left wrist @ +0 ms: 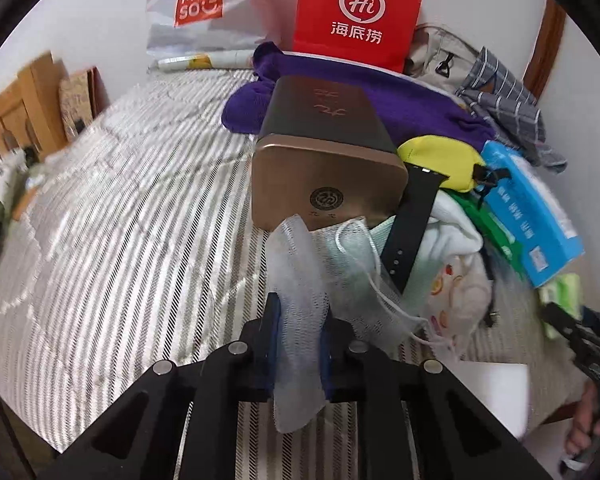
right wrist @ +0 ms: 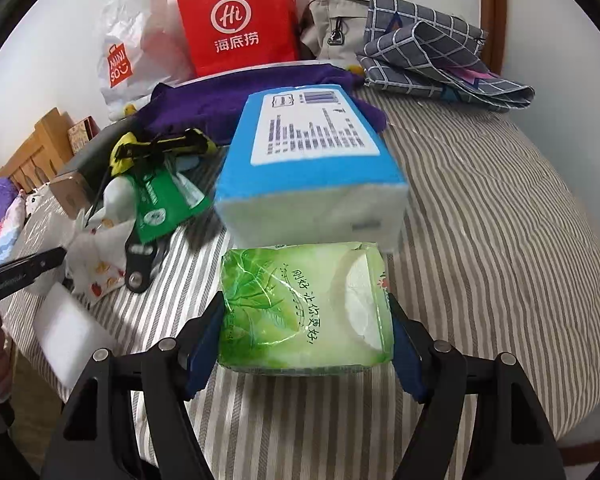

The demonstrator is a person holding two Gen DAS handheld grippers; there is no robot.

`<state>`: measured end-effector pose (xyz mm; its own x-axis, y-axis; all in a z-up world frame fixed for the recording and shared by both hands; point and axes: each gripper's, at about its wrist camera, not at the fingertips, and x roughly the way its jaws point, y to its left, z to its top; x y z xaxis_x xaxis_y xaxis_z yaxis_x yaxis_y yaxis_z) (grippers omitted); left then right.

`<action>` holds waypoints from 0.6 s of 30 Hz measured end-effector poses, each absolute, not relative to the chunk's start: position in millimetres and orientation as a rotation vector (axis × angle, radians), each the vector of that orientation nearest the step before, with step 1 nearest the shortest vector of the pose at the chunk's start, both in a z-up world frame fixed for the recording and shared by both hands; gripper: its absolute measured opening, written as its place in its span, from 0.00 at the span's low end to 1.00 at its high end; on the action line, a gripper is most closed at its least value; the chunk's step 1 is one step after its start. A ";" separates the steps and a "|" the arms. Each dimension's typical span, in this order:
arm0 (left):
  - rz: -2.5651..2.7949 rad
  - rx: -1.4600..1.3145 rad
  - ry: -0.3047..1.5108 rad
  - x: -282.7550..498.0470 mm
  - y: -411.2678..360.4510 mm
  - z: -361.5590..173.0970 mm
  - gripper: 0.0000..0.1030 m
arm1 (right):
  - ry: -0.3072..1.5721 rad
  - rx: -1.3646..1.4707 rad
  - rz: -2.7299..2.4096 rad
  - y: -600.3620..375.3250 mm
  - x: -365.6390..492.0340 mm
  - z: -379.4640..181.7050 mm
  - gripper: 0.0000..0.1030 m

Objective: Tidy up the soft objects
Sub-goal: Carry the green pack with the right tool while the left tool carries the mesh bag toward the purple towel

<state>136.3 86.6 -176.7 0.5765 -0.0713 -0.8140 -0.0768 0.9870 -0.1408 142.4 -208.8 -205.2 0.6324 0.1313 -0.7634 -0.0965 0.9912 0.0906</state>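
Observation:
In the left wrist view my left gripper is shut on a white mesh cloth. The cloth runs up from the blue pads toward a bronze tin box and hangs down below them. A pale green face mask lies just right of the cloth. In the right wrist view my right gripper is shut on a green tissue pack, its pads pressing both sides. A blue tissue pack sits right behind it on the striped bed.
A purple towel, a yellow pouch, a black watch strap, a white printed cloth and a checked cloth are heaped toward the wall. A red paper bag and a white plastic bag stand behind. A white foam block lies near the bed's edge.

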 end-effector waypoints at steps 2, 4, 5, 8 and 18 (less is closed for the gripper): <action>-0.024 -0.207 0.957 135.0 91.9 -174.5 0.15 | 0.876 0.047 0.135 -207.5 147.6 -206.4 0.71; -0.024 -0.211 0.944 132.5 94.6 -169.3 0.15 | 0.879 0.050 0.145 -204.5 150.6 -208.0 0.70; -0.024 -0.213 0.938 131.5 94.8 -167.2 0.15 | 0.881 0.048 0.147 -202.3 151.6 -208.6 0.70; -0.039 -0.222 0.920 129.1 96.8 -157.4 0.14 | 0.888 0.025 0.150 -197.6 150.1 -207.3 0.70; -0.085 -0.229 0.852 124.5 100.5 -117.3 0.11 | 0.859 0.012 0.198 -197.7 126.9 -176.7 0.70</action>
<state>124.5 100.5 -117.3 0.6566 -0.1658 -0.7358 -0.0167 0.9721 -0.2340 126.9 -197.7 -176.7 0.6359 0.1783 -0.7509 -0.1684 0.9816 0.0905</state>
